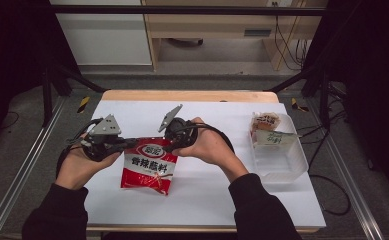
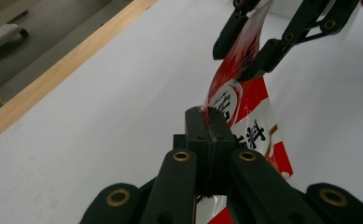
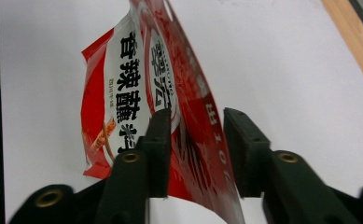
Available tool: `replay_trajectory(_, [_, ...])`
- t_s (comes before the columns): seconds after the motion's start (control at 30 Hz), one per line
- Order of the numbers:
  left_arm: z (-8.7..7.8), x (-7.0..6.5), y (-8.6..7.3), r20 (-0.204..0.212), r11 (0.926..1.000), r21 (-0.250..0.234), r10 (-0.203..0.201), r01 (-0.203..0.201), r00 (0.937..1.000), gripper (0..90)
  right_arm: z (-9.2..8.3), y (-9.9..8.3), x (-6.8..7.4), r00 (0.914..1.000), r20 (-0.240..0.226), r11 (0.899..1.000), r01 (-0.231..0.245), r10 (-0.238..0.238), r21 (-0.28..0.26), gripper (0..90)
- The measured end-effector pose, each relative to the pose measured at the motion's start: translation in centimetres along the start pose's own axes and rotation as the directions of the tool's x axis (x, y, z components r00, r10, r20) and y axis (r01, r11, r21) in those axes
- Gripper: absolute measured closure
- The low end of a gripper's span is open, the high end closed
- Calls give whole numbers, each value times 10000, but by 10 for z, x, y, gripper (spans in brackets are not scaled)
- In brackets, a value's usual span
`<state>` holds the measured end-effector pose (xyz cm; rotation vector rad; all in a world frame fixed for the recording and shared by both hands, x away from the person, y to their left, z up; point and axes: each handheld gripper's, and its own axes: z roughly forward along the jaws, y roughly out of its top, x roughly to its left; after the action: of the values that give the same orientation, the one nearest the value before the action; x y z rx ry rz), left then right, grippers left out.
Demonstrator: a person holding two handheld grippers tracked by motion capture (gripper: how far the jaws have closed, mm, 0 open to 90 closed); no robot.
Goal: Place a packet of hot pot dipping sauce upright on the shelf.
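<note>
A red and white seasoning packet [image 1: 149, 167] with black lettering hangs from its top edge over the white table, its lower end near the sheet. My left gripper [image 1: 132, 143] is shut on the packet's top left corner; in the left gripper view the pads [image 2: 209, 121] pinch the red foil [image 2: 244, 107]. My right gripper [image 1: 168, 145] straddles the top edge on the other side. In the right gripper view its jaws [image 3: 198, 121] stand apart around the packet [image 3: 123, 93], one pad against the foil, the other clear of it. The left gripper view also catches the right gripper [image 2: 244, 51] farther along the edge.
A clear plastic container [image 1: 279, 155] stands at the table's right side, with small wrapped packets [image 1: 267, 125] at its far end. The wooden table edge [image 1: 189, 95] runs along the back. Metal frame rails flank the table.
</note>
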<state>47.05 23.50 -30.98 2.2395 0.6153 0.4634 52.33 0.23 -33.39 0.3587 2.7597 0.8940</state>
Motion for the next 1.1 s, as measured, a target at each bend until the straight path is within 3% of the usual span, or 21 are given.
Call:
replay_trajectory(0.27, [0,1,0,-29,10000,-58,-47,46,10000,900,1,1,2,9997,-201,9999,103,-102,53,865])
replay_trajectory(0.37, [2,2,-1,-93,9998,-113,-168,167,9998,894,-1,1,3,9996,-250,9999,122,-121,30,895])
replay_trajectory(0.47, [3,3,-3,-229,9991,-157,-386,382,9990,771,-3,2,4,9996,-187,9997,209,-207,92,898])
replay_trajectory(0.6, [1,7,-7,-468,9943,-723,-823,788,9955,479,-8,2,2,9998,-146,9996,167,-164,230,899])
replay_trajectory(0.73, [-3,10,-12,-505,9883,-1119,-1103,1041,9926,308,-15,2,-2,9999,-90,9996,93,-91,283,900])
replay_trajectory(1.0, [-4,14,-32,-1001,9870,-999,-1356,1257,9857,225,-31,3,-6,10000,4,9997,6,-6,257,900])
replay_trajectory(1.1, [0,15,-41,-937,9847,-948,-1549,1460,9835,221,-36,2,-9,10000,17,9997,28,-28,241,900])
